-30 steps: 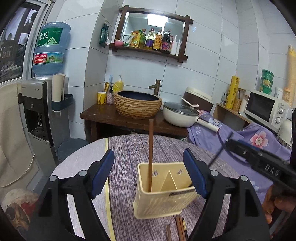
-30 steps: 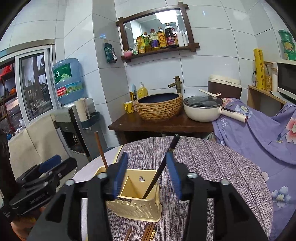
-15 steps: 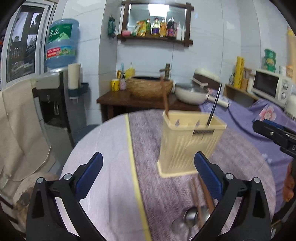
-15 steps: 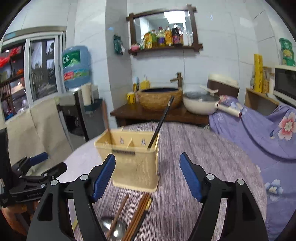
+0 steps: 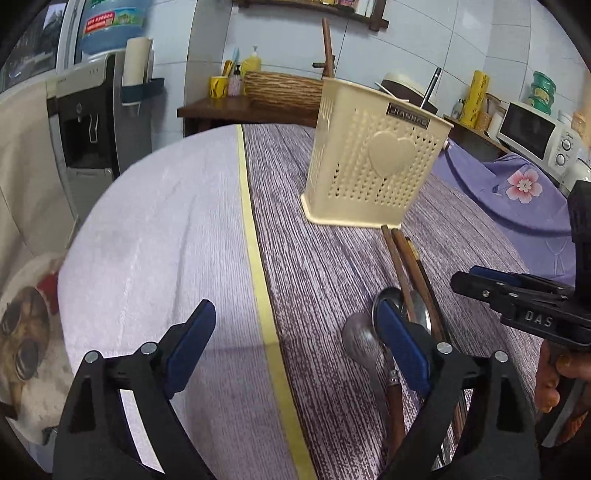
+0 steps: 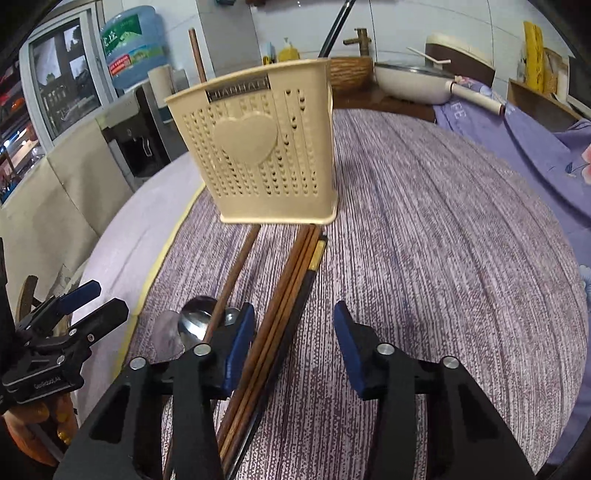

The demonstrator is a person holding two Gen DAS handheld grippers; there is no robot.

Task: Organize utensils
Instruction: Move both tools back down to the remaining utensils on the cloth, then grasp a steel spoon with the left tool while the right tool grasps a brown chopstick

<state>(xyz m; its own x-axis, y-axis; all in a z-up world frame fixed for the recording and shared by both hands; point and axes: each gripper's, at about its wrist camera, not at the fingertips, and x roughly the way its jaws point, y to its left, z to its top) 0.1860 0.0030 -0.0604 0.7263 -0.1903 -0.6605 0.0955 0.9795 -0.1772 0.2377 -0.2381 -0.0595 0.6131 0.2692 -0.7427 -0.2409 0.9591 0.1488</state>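
1. Your right gripper [image 6: 293, 338] hangs low over the mat [image 6: 443, 240], jaws apart, nothing between them. The chopsticks [image 6: 288, 295] lie just under and inside its left finger.
2. Their long axis runs straight ahead, from under the gripper to the foot of the holder [image 6: 266, 147]. My read: the right is the nearer arm; shift a little left and close across the sticks.
3. Your left gripper [image 5: 295, 343] is also spread and empty. The spoons [image 5: 364, 343] lie by its right finger, bowls facing forward.
4. Holder stands upright beyond the sticks. One brown stick [image 6: 195, 55] stands at its left side, one black stick [image 6: 336, 26] leans at the right. Which compartment each sits in, can't tell.
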